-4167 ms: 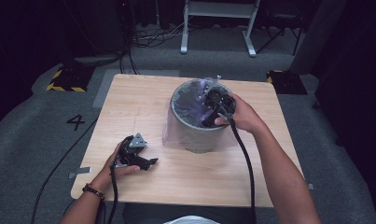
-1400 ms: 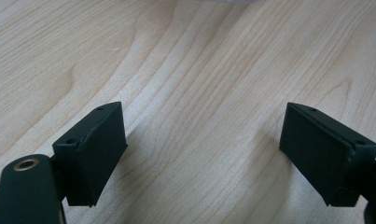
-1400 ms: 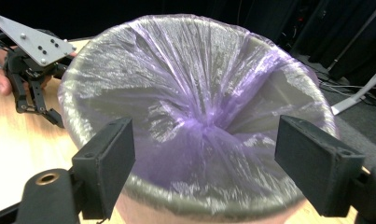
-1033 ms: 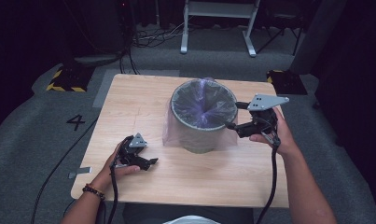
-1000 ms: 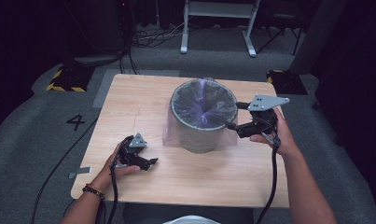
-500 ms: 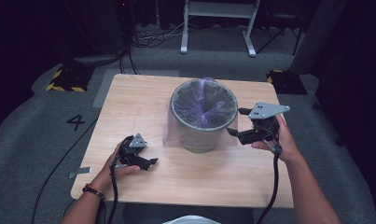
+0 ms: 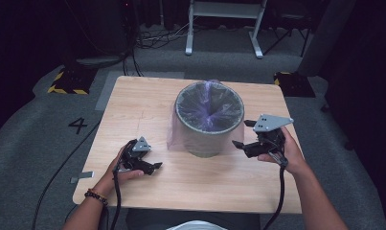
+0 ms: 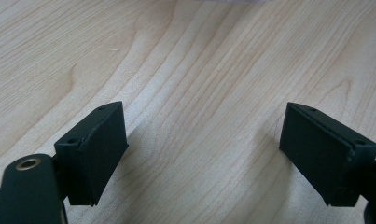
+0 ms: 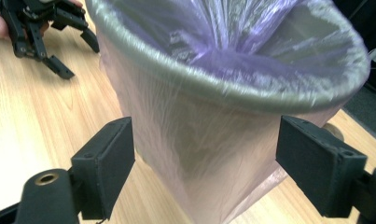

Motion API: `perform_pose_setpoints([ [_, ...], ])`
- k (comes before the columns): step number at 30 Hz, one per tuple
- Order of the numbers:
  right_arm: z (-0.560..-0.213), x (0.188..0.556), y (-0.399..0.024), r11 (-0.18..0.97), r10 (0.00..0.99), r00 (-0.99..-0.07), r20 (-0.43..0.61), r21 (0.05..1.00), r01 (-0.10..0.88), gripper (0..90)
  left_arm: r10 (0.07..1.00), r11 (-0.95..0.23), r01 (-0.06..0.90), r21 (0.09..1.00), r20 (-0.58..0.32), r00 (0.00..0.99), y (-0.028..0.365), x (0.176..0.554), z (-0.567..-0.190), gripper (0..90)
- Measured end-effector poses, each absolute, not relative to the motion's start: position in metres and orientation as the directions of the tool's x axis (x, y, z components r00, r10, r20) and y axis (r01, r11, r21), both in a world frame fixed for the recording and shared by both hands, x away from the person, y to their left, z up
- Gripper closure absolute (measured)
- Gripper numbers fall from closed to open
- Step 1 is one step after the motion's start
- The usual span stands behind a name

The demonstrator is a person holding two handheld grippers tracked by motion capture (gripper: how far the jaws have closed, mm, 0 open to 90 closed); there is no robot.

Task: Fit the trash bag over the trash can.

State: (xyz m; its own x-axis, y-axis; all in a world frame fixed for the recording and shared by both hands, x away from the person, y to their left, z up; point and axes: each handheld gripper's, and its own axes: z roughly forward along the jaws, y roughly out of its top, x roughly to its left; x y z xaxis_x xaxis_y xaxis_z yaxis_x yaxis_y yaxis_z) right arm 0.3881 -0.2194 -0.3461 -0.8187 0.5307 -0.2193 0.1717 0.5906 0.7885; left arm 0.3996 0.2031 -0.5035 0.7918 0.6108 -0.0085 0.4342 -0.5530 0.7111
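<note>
Right gripper (image 7: 242, 134) has pulled out of the bin (image 7: 209, 120) and dropped beside its right wall, jaws spread wide, nothing held. Bin stands mid-table (image 7: 133, 105), purple liner (image 9: 232, 60) folded over the rim. Left gripper (image 7: 150, 165) rests on the wood, jaws apart, empty.

Lined bin (image 7: 209, 120) mid-table, bare wood around
</note>
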Motion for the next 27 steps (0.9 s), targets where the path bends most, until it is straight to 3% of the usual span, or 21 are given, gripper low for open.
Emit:
perform_pose_setpoints([
  [27,-0.405,0.38,-0.232,0.636,0.563,-0.802,-0.2,0.724,0.266,19.9,0.611,-0.553,0.434,0.711,-0.008,0.792,0.203,0.4,-0.503,14.6],
])
